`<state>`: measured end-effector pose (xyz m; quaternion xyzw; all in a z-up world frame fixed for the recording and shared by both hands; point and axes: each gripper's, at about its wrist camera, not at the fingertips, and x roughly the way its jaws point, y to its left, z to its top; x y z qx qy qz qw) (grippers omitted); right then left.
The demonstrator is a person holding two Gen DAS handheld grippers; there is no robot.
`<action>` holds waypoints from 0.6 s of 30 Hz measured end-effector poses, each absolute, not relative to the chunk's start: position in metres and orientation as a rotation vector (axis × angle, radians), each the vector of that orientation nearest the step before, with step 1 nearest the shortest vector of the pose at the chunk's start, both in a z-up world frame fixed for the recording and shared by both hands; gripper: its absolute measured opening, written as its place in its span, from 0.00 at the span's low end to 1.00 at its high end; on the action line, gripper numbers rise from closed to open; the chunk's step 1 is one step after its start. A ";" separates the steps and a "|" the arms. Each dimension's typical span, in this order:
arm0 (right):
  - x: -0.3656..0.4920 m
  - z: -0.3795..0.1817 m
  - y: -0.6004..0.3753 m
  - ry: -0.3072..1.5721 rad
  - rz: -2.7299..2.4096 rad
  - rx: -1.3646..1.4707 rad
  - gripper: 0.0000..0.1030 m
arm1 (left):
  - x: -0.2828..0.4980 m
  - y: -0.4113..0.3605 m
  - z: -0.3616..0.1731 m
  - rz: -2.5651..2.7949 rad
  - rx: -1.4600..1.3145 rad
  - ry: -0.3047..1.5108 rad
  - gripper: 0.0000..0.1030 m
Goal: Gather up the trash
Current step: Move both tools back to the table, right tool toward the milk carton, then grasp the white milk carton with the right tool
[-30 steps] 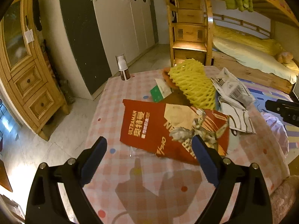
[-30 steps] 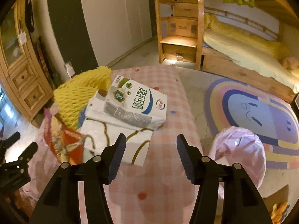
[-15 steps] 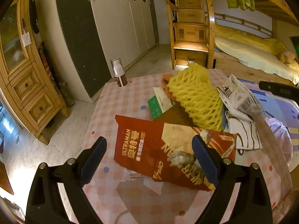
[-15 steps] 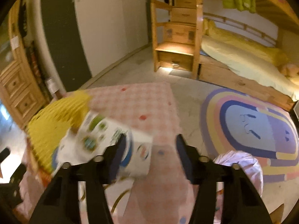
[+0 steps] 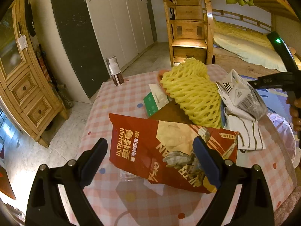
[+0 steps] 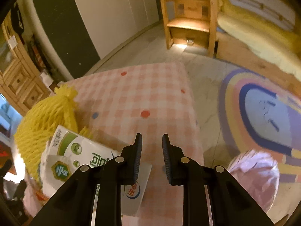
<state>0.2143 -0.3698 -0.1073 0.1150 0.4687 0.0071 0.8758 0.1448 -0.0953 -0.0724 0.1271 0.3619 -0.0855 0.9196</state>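
Right claw has narrowed, seemingly lifting the milk carton.

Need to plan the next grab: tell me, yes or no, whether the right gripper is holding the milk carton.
No: the right gripper has a bare gap between its fingers, and the milk carton lies on the table to its left.
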 end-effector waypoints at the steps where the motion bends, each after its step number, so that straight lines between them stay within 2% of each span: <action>1: 0.207 -0.108 -0.369 0.991 0.027 0.250 0.23 | 0.144 -0.096 -0.072 -0.175 0.262 0.745 0.87; 11: 0.124 -0.106 -0.331 1.046 0.096 0.270 0.23 | 0.127 -0.089 -0.072 -0.183 0.258 0.750 0.87; 15: 0.096 -0.096 -0.315 0.998 0.084 0.185 0.24 | 0.118 -0.085 -0.072 -0.184 0.259 0.748 0.87; 16: 0.089 -0.093 -0.312 0.971 0.063 0.154 0.25 | 0.115 -0.083 -0.072 -0.185 0.260 0.746 0.87; 18: 0.079 -0.086 -0.309 0.921 0.052 0.127 0.34 | 0.112 -0.080 -0.072 -0.185 0.258 0.745 0.87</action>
